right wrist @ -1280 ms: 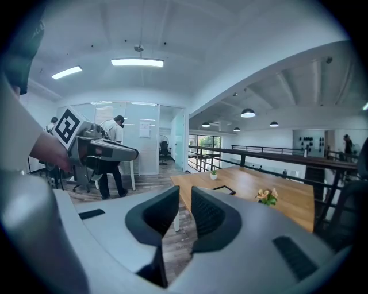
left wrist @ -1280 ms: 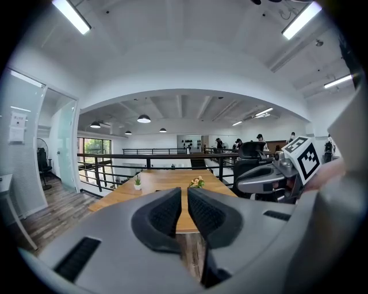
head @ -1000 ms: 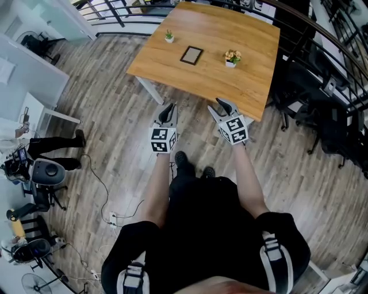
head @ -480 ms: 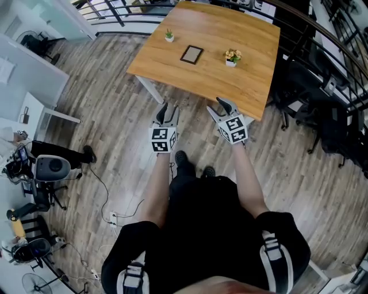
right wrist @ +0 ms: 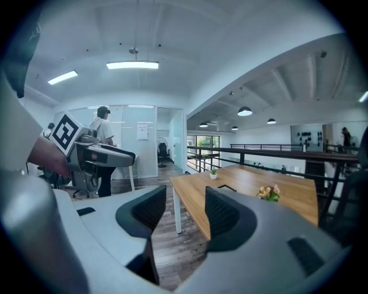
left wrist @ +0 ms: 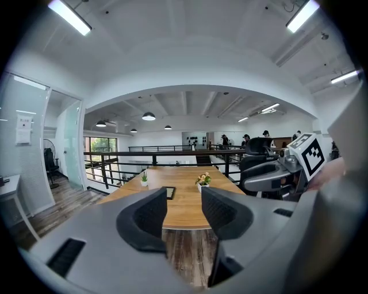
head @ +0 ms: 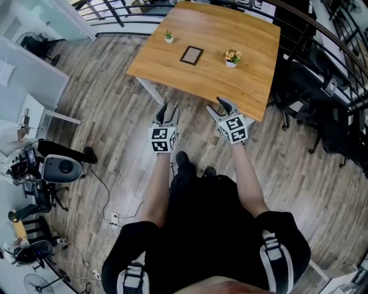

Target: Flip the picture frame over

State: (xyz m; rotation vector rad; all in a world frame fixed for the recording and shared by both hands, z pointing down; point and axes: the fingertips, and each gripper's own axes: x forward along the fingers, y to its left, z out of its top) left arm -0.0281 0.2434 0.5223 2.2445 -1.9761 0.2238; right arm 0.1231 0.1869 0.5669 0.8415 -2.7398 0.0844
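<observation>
- The picture frame [head: 191,55] lies flat on the worktop [head: 218,28], dark-rimmed, back from every edge and out of my reach.
- It sits between a small green plant [head: 169,36] to its left and a flower pot [head: 232,57] to its right. It touches neither, and bare wood shows on all four sides of it.
- The worktop's near edge runs slantwise across my view, with a white table leg [head: 150,91] under its near left corner.
- A black railing [head: 115,11] runs behind the far edge, and office chairs [head: 313,86] crowd the right side.
- Between me and the near edge there is open plank floor [head: 115,109].
- Both tools hang over that floor, short of the worktop, the right one closer to its edge.
- The left tool [head: 167,107] has just been opening its jaws. They stand wide with nothing between them, only the worktop far off in the gap.
- The right tool [head: 221,103] has also just been opening. It gapes wide and empty, aimed along the worktop's left edge.
- Both forearms [head: 158,184] reach straight ahead, side by side and apart, with the tools tipped a little below level.
</observation>
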